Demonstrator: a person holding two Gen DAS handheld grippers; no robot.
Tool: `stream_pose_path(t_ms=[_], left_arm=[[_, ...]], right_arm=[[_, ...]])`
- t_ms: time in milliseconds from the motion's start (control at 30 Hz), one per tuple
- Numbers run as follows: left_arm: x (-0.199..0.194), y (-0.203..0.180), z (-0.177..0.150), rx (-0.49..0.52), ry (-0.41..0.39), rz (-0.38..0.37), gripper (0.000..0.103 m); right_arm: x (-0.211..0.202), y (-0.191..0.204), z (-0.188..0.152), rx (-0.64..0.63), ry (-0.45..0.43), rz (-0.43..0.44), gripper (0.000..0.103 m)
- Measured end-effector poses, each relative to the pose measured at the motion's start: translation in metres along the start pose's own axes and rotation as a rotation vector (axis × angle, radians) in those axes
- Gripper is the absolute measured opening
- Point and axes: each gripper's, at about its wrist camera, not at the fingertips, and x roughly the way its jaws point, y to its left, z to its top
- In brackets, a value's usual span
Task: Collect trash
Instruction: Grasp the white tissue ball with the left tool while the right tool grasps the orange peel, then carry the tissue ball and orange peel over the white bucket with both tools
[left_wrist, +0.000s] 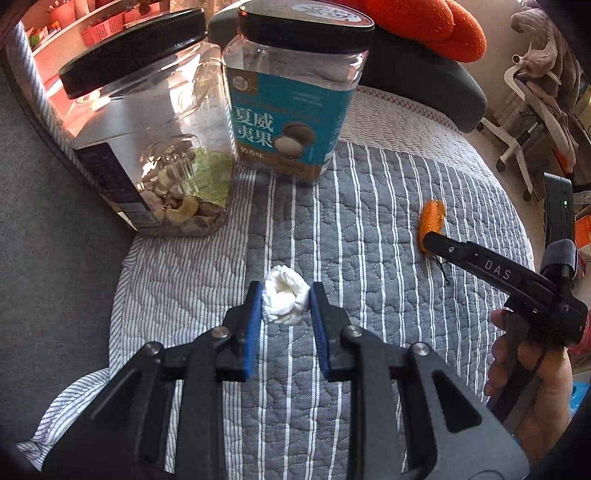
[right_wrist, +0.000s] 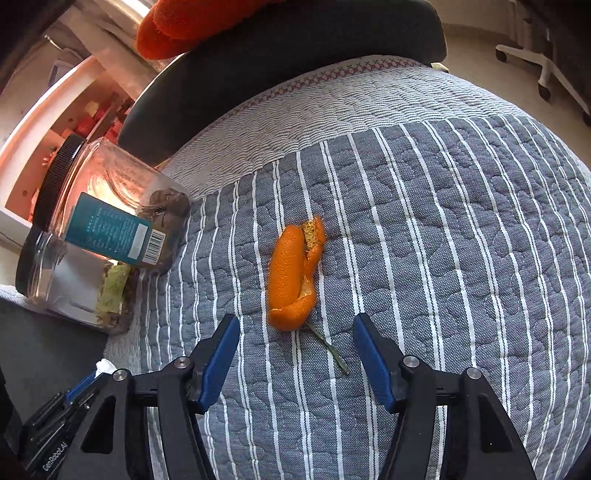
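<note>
A crumpled white tissue (left_wrist: 285, 301) is pinched between the blue pads of my left gripper (left_wrist: 285, 304), which is shut on it above the striped quilt (left_wrist: 369, 221). In the right wrist view a corner of that tissue (right_wrist: 106, 366) shows at the lower left. An orange peel (right_wrist: 294, 273) with a thin green stem (right_wrist: 328, 347) lies on the quilt. My right gripper (right_wrist: 295, 328) hovers just short of the peel, jaws apart, nothing between the pads. The peel (left_wrist: 430, 225) also shows in the left wrist view, with the right gripper's finger (left_wrist: 454, 254) beside it.
Two clear jars with black lids stand at the quilt's left edge: one holding nuts (left_wrist: 147, 147), one with a teal label (left_wrist: 291, 99). An orange plush (left_wrist: 436, 26) rests on a dark cushion (left_wrist: 424, 77). A white office chair (left_wrist: 532, 122) stands on the floor to the right.
</note>
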Motion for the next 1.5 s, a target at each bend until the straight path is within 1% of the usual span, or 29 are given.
stream_pose_path(t_ms=[67,167,200,233,367,533,633,767,900,1000,1133,1200,1300,1400,1500], left_arm=[[-0.004,0.004,-0.002,0.002,-0.003,0.002,0.028],[-0.005,-0.003,-0.002,0.014,-0.006,0.004,0.028],[-0.006,-0.005,-0.003,0.02,-0.007,0.006,0.028],[-0.006,-0.006,-0.003,0.026,-0.008,0.008,0.028],[-0.013,-0.017,-0.004,0.044,-0.021,-0.003,0.028],[-0.025,-0.034,-0.008,0.093,-0.051,-0.007,0.028],[-0.034,-0.045,-0.013,0.125,-0.067,-0.013,0.028],[-0.047,-0.065,-0.022,0.18,-0.089,-0.025,0.028],[-0.063,-0.088,-0.031,0.221,-0.102,-0.066,0.028],[-0.078,-0.109,-0.037,0.26,-0.125,-0.096,0.028],[-0.093,-0.141,-0.049,0.312,-0.142,-0.138,0.028],[-0.098,-0.159,-0.057,0.333,-0.15,-0.167,0.028],[-0.1,-0.188,-0.066,0.377,-0.154,-0.204,0.028],[-0.098,-0.221,-0.076,0.429,-0.155,-0.222,0.028],[-0.092,-0.253,-0.084,0.47,-0.138,-0.242,0.028]], right_arm=[[0.006,0.005,0.001,-0.023,-0.006,-0.028,0.054],[0.012,0.013,0.003,-0.073,-0.025,-0.079,0.049],[0.013,0.017,0.004,-0.099,-0.024,-0.089,0.033],[0.013,0.018,0.003,-0.113,-0.016,-0.091,0.025],[0.001,0.021,-0.005,-0.135,-0.008,-0.075,0.023],[-0.033,0.014,-0.022,-0.177,-0.023,-0.084,0.023],[-0.063,-0.001,-0.033,-0.184,-0.038,-0.096,0.023],[-0.1,-0.024,-0.046,-0.176,-0.037,-0.137,0.023],[-0.138,-0.049,-0.061,-0.155,-0.05,-0.146,0.023],[-0.161,-0.067,-0.074,-0.127,-0.062,-0.15,0.023],[-0.19,-0.098,-0.089,-0.073,-0.057,-0.141,0.023],[-0.207,-0.111,-0.094,-0.066,-0.074,-0.144,0.023],[-0.234,-0.134,-0.101,-0.048,-0.103,-0.154,0.023],[-0.257,-0.162,-0.106,0.002,-0.127,-0.161,0.023],[-0.279,-0.195,-0.111,0.061,-0.151,-0.177,0.023]])
